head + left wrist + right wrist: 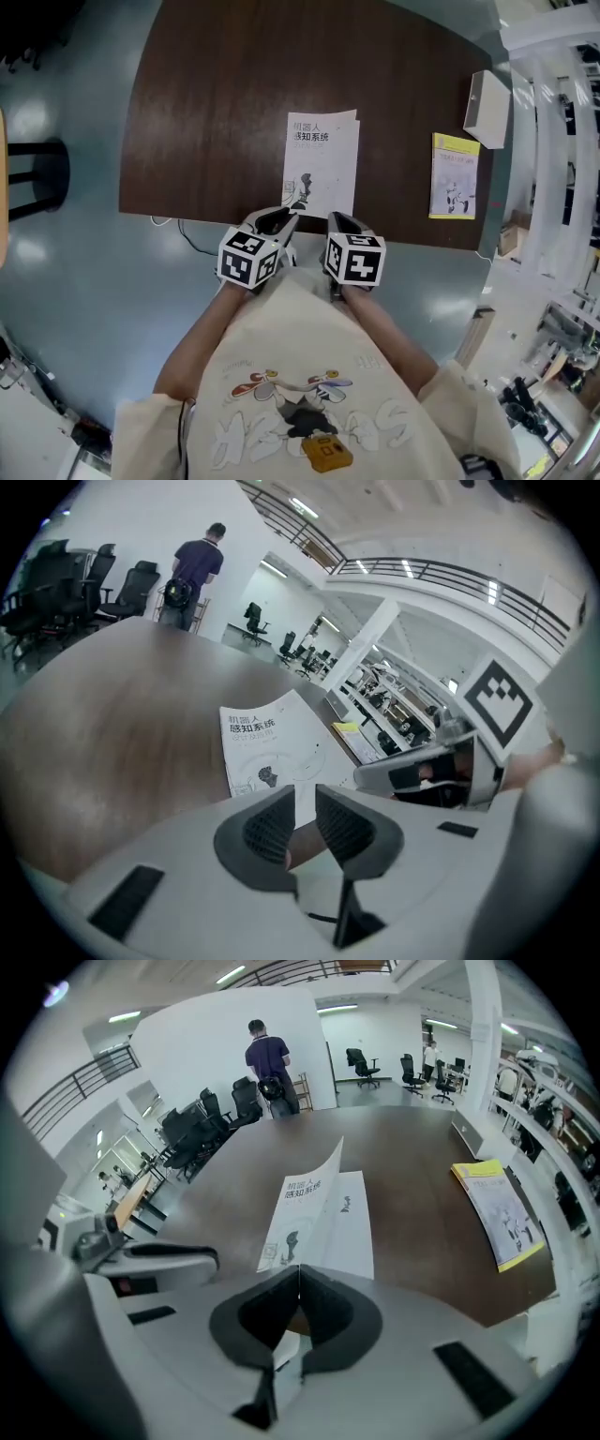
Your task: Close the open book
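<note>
Pinching book (321,164), right tongs (338,221), left tongs (283,223) beside

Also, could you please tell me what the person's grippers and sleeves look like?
The left gripper and right gripper have pale grey bodies with dark, ribbed fingers. Each carries a white cube with black square markers. The person wears a loose cream shirt with a cartoon print.

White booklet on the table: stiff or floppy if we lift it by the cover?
Probably floppy: the white booklet looks thin, and its cover is a single sheet standing lifted off the pages. It is likely light, so a push may slide it across the smooth table.
</note>
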### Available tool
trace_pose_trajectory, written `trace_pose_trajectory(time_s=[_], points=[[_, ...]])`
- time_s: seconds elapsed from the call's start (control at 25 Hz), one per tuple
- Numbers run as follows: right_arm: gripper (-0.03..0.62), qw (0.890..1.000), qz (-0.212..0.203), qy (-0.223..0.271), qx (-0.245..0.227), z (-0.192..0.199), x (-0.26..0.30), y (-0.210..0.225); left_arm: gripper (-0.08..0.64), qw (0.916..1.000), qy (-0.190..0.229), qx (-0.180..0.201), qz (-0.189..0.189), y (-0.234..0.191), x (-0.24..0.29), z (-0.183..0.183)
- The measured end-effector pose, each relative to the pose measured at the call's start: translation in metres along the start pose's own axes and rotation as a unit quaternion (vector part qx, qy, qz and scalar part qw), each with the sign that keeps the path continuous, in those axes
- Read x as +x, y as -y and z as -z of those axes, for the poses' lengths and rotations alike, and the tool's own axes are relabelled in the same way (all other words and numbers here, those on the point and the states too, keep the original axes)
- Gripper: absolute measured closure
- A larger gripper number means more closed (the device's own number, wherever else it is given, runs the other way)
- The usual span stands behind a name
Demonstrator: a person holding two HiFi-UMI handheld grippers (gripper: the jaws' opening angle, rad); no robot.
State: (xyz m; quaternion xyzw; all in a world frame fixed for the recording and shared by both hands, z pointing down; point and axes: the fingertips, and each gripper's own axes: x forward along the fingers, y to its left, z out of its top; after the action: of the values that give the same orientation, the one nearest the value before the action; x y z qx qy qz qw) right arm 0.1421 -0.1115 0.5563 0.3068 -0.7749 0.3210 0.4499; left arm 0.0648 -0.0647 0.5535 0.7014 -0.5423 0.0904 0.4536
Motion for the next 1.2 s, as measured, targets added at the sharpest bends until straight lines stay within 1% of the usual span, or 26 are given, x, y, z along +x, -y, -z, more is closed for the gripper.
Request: trace_pose_trajectory(time_s=[0.08,0.12,0.24,0.44,0.56,0.68,0.88,1.04,1.12,1.2], points=[[0.584,1.000,0.014,-0.008,-0.007,0.009,0.007,0.011,0.539,0.9998,0.001,-0.013,-0.016,-0.006,-0.006,-0.001],[0.584,1.000,0.020,-0.013,-0.006,0.014,0.011,0.017,0.554,0.9996,0.001,-0.017,-0.024,-0.008,-0.008,0.000],[0.584,0.999,0.036,-0.019,0.008,0.024,0.019,0.036,0.554,0.9989,-0.004,-0.030,-0.034,-0.011,-0.010,0.000],[0.578,0.998,0.055,-0.014,0.039,0.025,0.021,0.057,0.554,0.9980,-0.008,-0.050,-0.037,-0.011,-0.013,0.001],[0.549,0.997,0.060,-0.020,0.052,0.032,0.028,0.070,0.554,0.9972,-0.012,-0.064,-0.038,-0.011,-0.009,0.006],[0.546,0.995,0.074,-0.020,0.057,0.037,0.032,0.083,0.554,0.9971,-0.016,-0.065,-0.036,-0.008,-0.003,0.009],[0.517,0.994,0.085,-0.017,0.071,0.042,0.028,0.096,0.554,0.9973,-0.016,-0.063,-0.033,-0.003,-0.004,0.009],[0.517,0.994,0.078,-0.004,0.077,0.039,0.022,0.091,0.554,0.9975,-0.012,-0.061,-0.033,-0.004,-0.010,0.005],[0.527,0.996,0.053,0.019,0.074,0.030,0.019,0.080,0.554,0.9977,-0.005,-0.056,-0.037,-0.003,-0.014,0.000],[0.553,0.996,0.027,0.051,0.070,0.017,0.013,0.068,0.554,0.9979,0.006,-0.051,-0.040,0.000,-0.019,-0.009]])
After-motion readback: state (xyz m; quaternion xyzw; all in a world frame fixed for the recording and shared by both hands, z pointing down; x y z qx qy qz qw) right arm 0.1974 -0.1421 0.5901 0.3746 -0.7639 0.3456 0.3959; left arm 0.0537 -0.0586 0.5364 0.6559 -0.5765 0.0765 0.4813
